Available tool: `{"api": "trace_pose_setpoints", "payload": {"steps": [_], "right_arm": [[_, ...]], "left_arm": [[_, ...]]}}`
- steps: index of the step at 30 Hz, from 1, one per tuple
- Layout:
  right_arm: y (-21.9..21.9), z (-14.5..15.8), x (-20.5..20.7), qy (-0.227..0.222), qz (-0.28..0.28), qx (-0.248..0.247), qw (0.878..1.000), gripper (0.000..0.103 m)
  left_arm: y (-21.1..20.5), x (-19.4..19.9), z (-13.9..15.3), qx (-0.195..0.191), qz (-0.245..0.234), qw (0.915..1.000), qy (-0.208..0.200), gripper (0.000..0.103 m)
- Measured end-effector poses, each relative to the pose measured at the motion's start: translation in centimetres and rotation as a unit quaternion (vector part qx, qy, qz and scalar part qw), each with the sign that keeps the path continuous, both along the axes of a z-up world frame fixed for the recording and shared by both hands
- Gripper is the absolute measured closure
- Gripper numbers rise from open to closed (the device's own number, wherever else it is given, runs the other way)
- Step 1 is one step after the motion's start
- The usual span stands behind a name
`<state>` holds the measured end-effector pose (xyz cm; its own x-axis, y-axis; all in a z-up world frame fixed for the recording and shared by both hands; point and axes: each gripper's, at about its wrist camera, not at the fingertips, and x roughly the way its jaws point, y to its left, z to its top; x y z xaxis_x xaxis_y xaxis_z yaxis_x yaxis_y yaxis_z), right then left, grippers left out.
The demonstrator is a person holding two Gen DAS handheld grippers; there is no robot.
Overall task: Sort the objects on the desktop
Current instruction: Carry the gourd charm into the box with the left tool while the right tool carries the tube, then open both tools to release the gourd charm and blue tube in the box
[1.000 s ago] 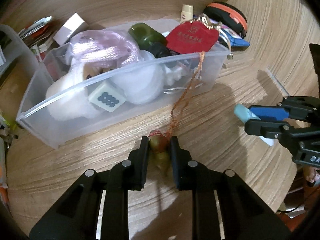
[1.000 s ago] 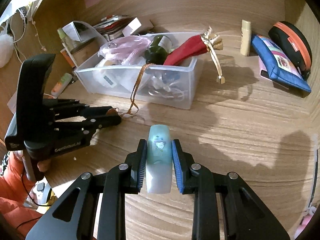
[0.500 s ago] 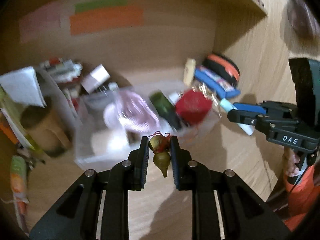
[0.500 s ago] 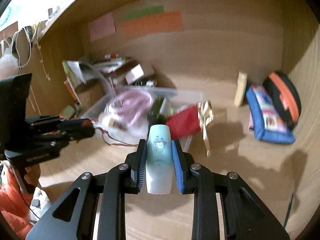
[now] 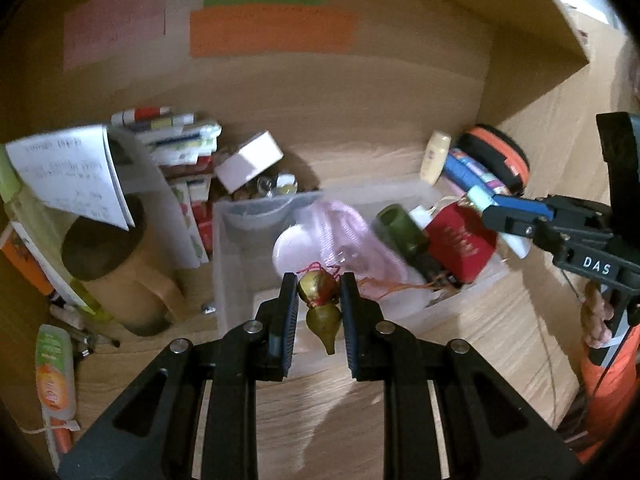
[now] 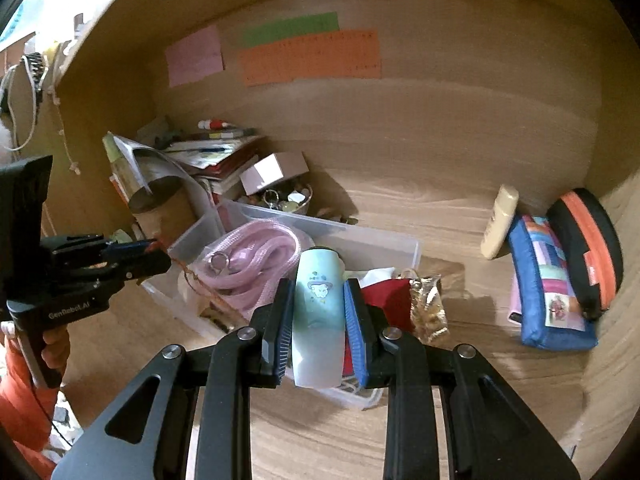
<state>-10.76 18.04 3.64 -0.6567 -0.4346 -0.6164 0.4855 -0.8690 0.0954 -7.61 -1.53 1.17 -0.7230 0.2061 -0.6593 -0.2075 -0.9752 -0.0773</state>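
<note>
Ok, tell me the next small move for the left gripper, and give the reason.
Probably ease the left gripper forward and down over the clear bin, then release. It is shut on the gourd charm, which hangs at the bin's near edge, its orange cord trailing inside.

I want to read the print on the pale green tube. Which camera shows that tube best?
The right wrist view: the pale green tube fills the centre, clamped in the right gripper, cartoon print facing the camera. The left wrist view shows only its tip poking past the jaws.
</note>
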Motion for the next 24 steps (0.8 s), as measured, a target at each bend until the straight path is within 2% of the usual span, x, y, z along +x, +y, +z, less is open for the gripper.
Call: {"api": "trace_pose_setpoints", "payload": {"steps": [6,14,20,23,24], "right_arm": [[-0.9,-1.8,-1.4,-0.025,0.001,0.009,1.0,0.08],[-1.5,-3.5,-2.2,-0.049,0.002,0.027,0.998,0.08],[-2.0,-4.2,-2.3,-0.054,0.006,0.045,0.998,0.08],[-2.2,-4.5,-2.3,-0.057,0.003,0.057,0.997,0.079],[-2.2,-4.5,-2.3,-0.057,0.003,0.059,0.997,0.075]], "left_arm": [[-0.3,-1.2,-1.7,-0.006,0.004,0.9998,-0.018,0.083],[-0.3,-2.1,-2.3,-0.012,0.0,0.9996,-0.025,0.082],[-0.2,-1.8,-2.3,-0.014,0.0,0.9996,-0.024,0.071],[-0.2,-1.4,-2.2,-0.017,0.005,0.9996,-0.021,0.057],[-0.2,-1.1,-2.0,-0.015,0.005,0.9997,-0.017,0.052]]}}
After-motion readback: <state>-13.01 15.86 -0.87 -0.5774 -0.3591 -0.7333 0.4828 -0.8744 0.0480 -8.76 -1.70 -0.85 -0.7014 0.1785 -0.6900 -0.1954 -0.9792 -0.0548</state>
